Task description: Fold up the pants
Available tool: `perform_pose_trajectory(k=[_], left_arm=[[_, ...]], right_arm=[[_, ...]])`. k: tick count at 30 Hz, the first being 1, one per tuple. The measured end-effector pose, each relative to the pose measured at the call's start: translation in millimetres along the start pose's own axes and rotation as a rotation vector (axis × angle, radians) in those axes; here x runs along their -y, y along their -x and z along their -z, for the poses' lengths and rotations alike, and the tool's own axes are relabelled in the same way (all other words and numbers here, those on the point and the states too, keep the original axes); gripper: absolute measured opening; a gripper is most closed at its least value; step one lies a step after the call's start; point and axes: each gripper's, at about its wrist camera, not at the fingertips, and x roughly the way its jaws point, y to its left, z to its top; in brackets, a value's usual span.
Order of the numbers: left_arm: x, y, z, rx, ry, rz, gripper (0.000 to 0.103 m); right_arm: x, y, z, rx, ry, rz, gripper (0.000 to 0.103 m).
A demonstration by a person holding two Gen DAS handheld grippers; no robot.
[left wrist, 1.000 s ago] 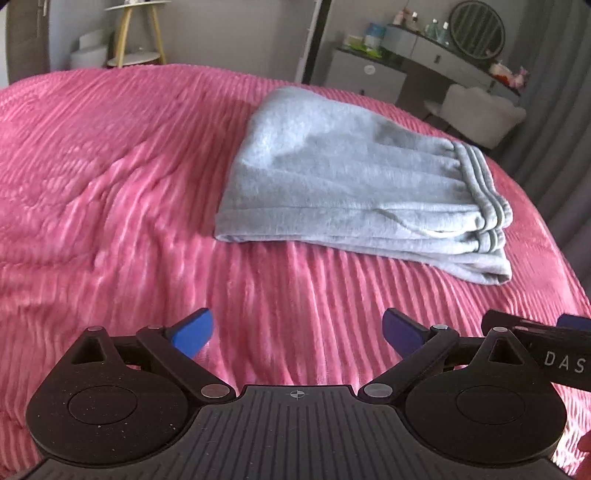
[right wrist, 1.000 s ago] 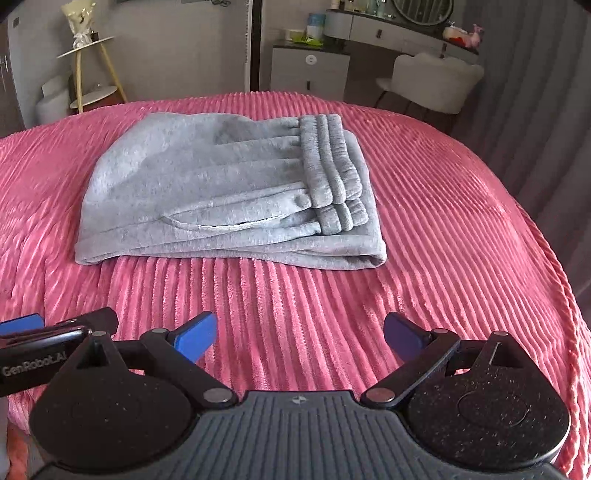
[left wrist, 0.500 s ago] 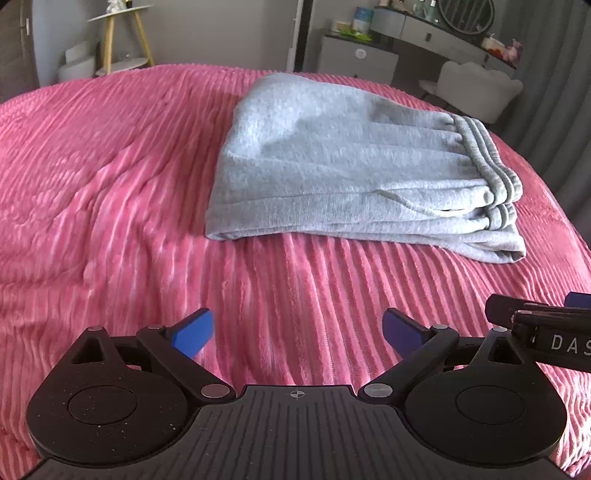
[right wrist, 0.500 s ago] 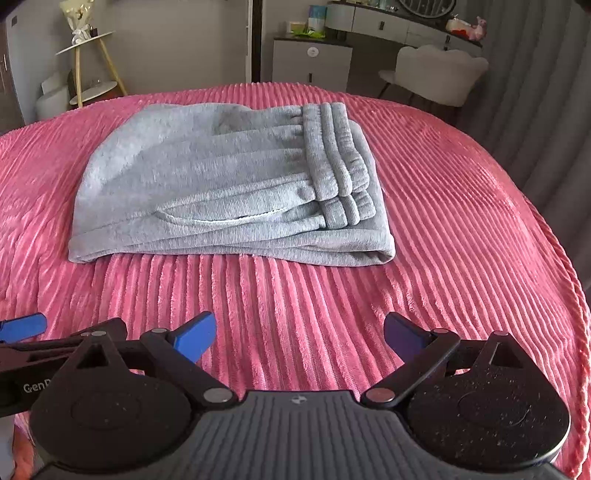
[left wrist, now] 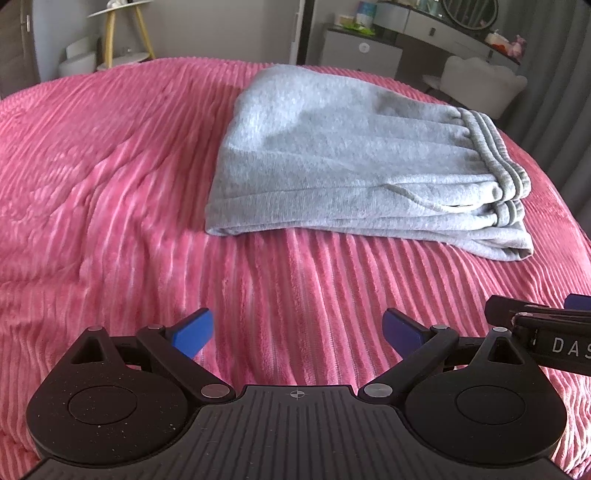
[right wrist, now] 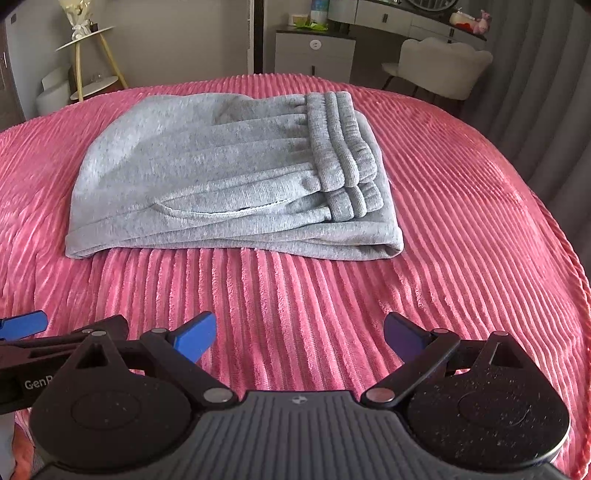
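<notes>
Grey sweatpants [left wrist: 354,162] [right wrist: 229,177] lie folded in a flat stack on the pink ribbed bedspread [left wrist: 110,184] [right wrist: 461,221], the elastic waistband on the right side and on top. My left gripper [left wrist: 297,330] hangs open over bare bedspread, well short of the pants' near edge, nothing between its blue fingertips. My right gripper [right wrist: 299,338] is open too, likewise short of the pants and holding nothing. Each gripper shows at the edge of the other's view: the right one [left wrist: 546,332], the left one [right wrist: 33,343].
Beyond the bed stand a yellow-legged side table [left wrist: 122,33], a white cabinet [right wrist: 314,55], a dressing table with a round mirror [left wrist: 469,14] and a white chair [right wrist: 439,66]. Grey curtains [right wrist: 554,74] hang on the right. The bed's edge curves down at right.
Both grippers have drifted slightly, so the pants sit a little nearer and more centred in each view. The pants have not moved; both grippers stay open.
</notes>
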Motion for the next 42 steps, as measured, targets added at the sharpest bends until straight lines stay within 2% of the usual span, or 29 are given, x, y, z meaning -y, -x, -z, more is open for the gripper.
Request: perform_pose_trajectory(k=[42], left_arm=[[-2.2, -3.7, 0.1, -0.009, -0.004, -0.019, 0.101]], right_arm=[[4.1, -1.4, 2.9, -0.007, -0.001, 0.007, 0.097]])
